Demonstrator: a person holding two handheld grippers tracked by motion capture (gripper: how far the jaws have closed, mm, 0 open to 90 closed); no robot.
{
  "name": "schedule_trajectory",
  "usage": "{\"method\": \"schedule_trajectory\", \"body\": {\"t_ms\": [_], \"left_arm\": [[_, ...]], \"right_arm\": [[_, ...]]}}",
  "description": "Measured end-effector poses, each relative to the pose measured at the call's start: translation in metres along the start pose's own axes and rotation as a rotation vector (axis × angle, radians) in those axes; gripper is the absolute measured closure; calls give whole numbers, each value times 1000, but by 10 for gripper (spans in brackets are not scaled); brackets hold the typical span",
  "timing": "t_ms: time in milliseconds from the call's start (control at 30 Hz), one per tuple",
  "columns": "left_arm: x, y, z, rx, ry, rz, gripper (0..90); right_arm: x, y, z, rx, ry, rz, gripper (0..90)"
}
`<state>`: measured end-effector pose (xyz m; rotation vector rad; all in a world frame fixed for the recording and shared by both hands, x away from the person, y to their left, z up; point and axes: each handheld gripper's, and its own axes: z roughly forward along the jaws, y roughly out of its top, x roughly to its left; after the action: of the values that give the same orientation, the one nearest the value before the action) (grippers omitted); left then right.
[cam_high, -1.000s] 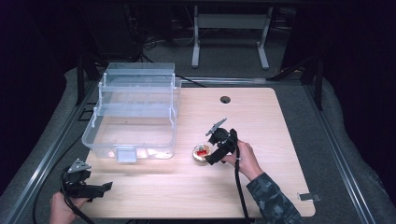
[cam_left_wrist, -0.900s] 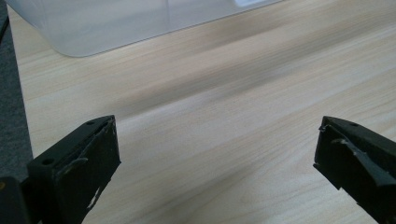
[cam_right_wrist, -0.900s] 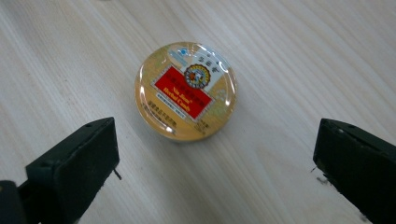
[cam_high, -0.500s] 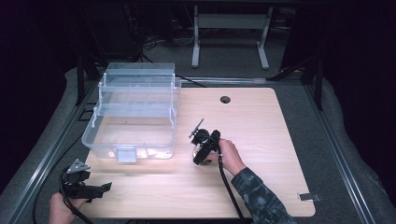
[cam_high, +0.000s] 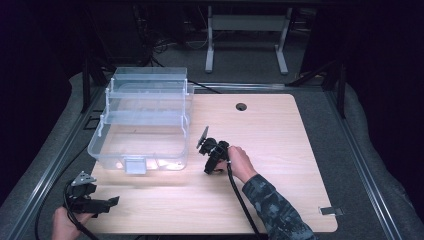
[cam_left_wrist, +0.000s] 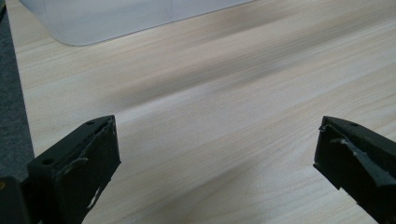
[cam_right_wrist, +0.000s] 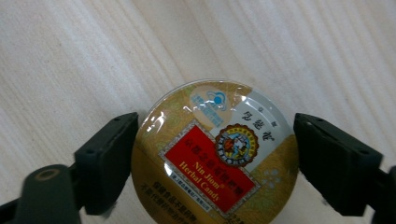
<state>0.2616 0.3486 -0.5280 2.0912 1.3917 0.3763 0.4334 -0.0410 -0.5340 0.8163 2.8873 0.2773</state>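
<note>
1. Holding the right gripper (cam_high: 210, 156) over the middle of the wooden table (cam_high: 300, 150), I point it down at a round candy tin (cam_right_wrist: 215, 158); the tin sits between the two black jaws
2. My right gripper view shows the tin lying flat on the wood, gold with a red label that reads "Nin Jiom Herbal Candy"; the left jaw touches or nearly touches its rim, while a narrow gap is visible between the right jaw and the rim
3. These jaws have just been closing with the tin between them, and they do not clamp it on both sides yet
4. From the high view the tin lies under the right gripper, just right of the near right corner of the clear plastic bin (cam_high: 145, 125), which stands on the far left part of the table
5. My right hand (cam_high: 239, 164) grips the tool from the near right, and its cable (cam_high: 240, 200) trails back toward the near edge
6. My left gripper (cam_high: 92, 200) sits at the near left corner of the table, well apart from the tin; its jaws stand wide apart above bare wood with nothing between them, and the bin shows at the top of the left gripper view
</note>
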Motion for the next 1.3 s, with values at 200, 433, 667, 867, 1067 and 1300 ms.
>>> {"method": "schedule_trajectory", "body": {"t_ms": [200,433,667,867,1067,1300], "left_arm": [[-1,1,-1,-1,-3,5,0],[-1,0,-1,-5,-3,5,0],[-2,0,-3,-2,1,8,0],[-4,1,-1,2,-1,16,1],[-5,3,-2,4,0,23,1],[-4,3,-6,5,7,23,0]], "right_arm": [[0,3,-2,53,18,-13,201],[-1,-2,-14,38,23,-8,201],[-2,-10,-28,41,-2,-13,201],[-2,-24,-44,53,-39,-7,201],[-4,-33,-56,55,-62,3,202],[-10,-50,-70,45,-75,29,202]]}}
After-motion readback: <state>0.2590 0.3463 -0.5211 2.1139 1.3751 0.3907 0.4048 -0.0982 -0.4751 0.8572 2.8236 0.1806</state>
